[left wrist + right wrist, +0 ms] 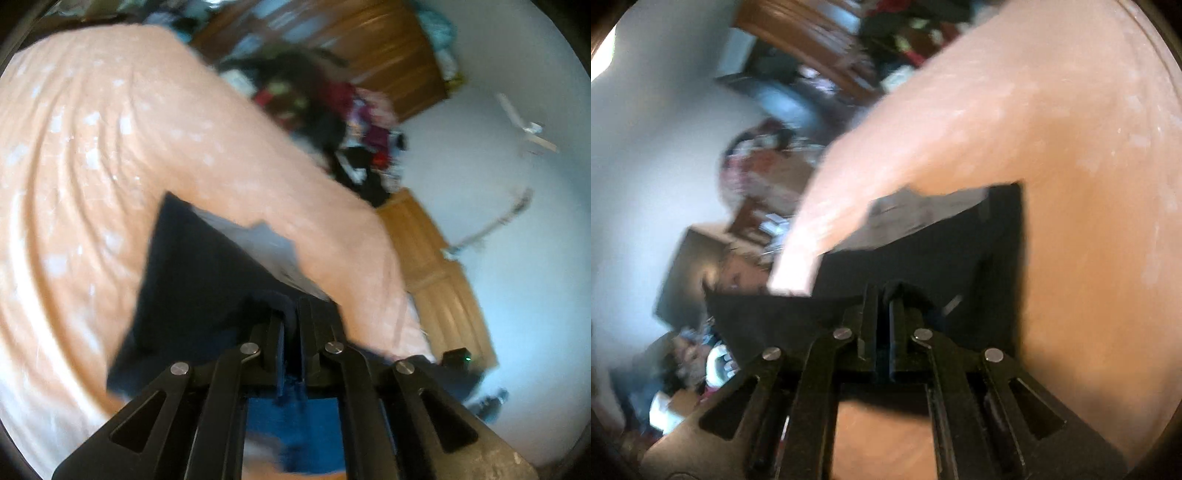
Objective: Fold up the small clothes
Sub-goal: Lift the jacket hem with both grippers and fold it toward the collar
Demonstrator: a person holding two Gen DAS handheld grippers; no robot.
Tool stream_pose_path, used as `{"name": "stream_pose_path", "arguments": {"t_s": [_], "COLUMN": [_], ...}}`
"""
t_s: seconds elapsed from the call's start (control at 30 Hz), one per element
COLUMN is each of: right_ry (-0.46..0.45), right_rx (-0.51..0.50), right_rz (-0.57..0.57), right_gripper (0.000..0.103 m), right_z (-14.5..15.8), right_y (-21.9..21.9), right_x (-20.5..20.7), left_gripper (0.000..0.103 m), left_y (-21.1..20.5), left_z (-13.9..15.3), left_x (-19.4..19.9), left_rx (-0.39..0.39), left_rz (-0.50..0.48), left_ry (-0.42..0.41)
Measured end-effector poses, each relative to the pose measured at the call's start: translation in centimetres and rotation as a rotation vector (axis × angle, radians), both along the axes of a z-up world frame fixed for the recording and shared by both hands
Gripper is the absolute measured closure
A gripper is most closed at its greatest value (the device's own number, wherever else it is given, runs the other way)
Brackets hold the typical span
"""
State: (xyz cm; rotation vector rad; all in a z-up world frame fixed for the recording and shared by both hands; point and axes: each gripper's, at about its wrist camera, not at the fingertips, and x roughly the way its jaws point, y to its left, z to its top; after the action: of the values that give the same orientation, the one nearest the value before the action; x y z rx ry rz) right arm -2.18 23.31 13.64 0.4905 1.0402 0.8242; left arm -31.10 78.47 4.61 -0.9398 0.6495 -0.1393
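A dark navy garment point(192, 273) hangs in front of a peach bedsheet with pale specks point(92, 147). My left gripper point(291, 314) is shut on the garment's near edge, and cloth bunches at its fingertips. In the right wrist view the same dark garment point(923, 258) stretches out from my right gripper point(884, 295), which is shut on another part of its edge. A grey-white patch point(258, 243) shows along the garment's far edge, seen as the grey patch point(912, 210) from the right. Both views are blurred by motion.
The peach sheet point(1071, 147) covers the bed. A heap of mixed dark and red clothes point(332, 110) lies beyond it by wooden furniture point(369, 48). A wooden bed frame point(436, 266) and pale wall point(517, 221) sit right. Clutter and boxes point(713, 332) lie at left in the right wrist view.
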Motion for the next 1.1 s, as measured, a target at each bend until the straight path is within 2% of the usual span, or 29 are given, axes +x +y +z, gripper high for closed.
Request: {"name": "stream_pose_path", "arguments": {"t_s": [0.03,0.1,0.17,0.23,0.3,0.37,0.43,0.5,0.57,0.6,0.63,0.7,0.77,0.87,0.93,0.97,1.03,1.1], "right_ry": [0.047,0.087,0.098,0.116,0.109,0.097,0.082,0.063,0.047,0.035,0.025,0.011,0.011,-0.014,-0.051,-0.063,-0.073,-0.078], "right_rx": [-0.019,-0.088,-0.134,-0.184,-0.224,-0.224,-0.231,-0.264,-0.29,-0.309,-0.323,-0.358,-0.358,-0.376,-0.374,-0.375,-0.353,-0.327], "right_rz": [-0.006,-0.032,-0.032,-0.015,-0.002,0.007,0.011,0.013,0.016,0.018,0.018,0.006,-0.003,-0.028,-0.021,-0.023,-0.03,-0.041], "right_gripper": [0.098,0.091,0.09,0.085,0.073,0.068,0.067,0.067,0.067,0.066,0.066,0.053,0.051,0.051,0.051,0.05,0.049,0.04], "right_z": [-2.2,-5.2,-7.2,-9.3,-10.5,-11.1,-11.4,-11.3,-11.0,-10.7,-10.5,-10.3,-10.0,-9.1,-8.0,-7.7,-7.0,-6.6], "right_y": [0.5,1.2,1.8,2.5,2.8,2.6,2.6,2.7,2.7,2.7,2.5,2.6,2.3,2.4,3.1,3.4,3.7,3.7], "right_x": [2.9,5.7,6.8,7.1,6.9,6.8,6.7,6.4,6.2,5.8,5.4,4.9,4.5,3.2,2.0,1.5,0.2,-1.4], "left_gripper": [0.086,0.084,0.077,0.077,0.076,0.076,0.075,0.075,0.071,0.065,0.064,0.064,0.064,0.064,0.061,0.06,0.061,0.061], "left_y": [0.9,2.3,3.3,3.4,3.2,3.3,3.6,4.4,5.9,6.9,7.8,8.4,7.1,3.3,0.3,-0.9,-2.7,-4.7], "left_z": [-1.9,-4.8,-8.8,-11.3,-11.8,-11.7,-11.5,-10.6,-8.9,-8.3,-7.6,-6.5,-5.1,-3.2,-2.9,-3.3,-4.9,-5.7], "left_x": [2.2,6.1,9.2,10.6,10.7,10.1,9.1,7.4,5.4,3.9,2.0,-0.3,-1.4,-2.4,-3.1,-3.4,-4.9,-7.5], "left_rx": [0.018,0.054,0.052,0.05,0.048,0.029,0.018,0.018,0.04,0.042,0.037,0.043,0.096,0.201,0.25,0.267,0.253,0.17], "left_rz": [0.011,0.007,0.003,-0.001,0.003,0.003,0.005,0.048,0.179,0.251,0.333,0.393,0.344,0.215,0.126,0.104,0.113,0.102], "left_ry": [0.052,0.154,0.286,0.341,0.333,0.308,0.286,0.264,0.242,0.224,0.199,0.169,0.156,0.138,0.129,0.152,0.23,0.204]}}
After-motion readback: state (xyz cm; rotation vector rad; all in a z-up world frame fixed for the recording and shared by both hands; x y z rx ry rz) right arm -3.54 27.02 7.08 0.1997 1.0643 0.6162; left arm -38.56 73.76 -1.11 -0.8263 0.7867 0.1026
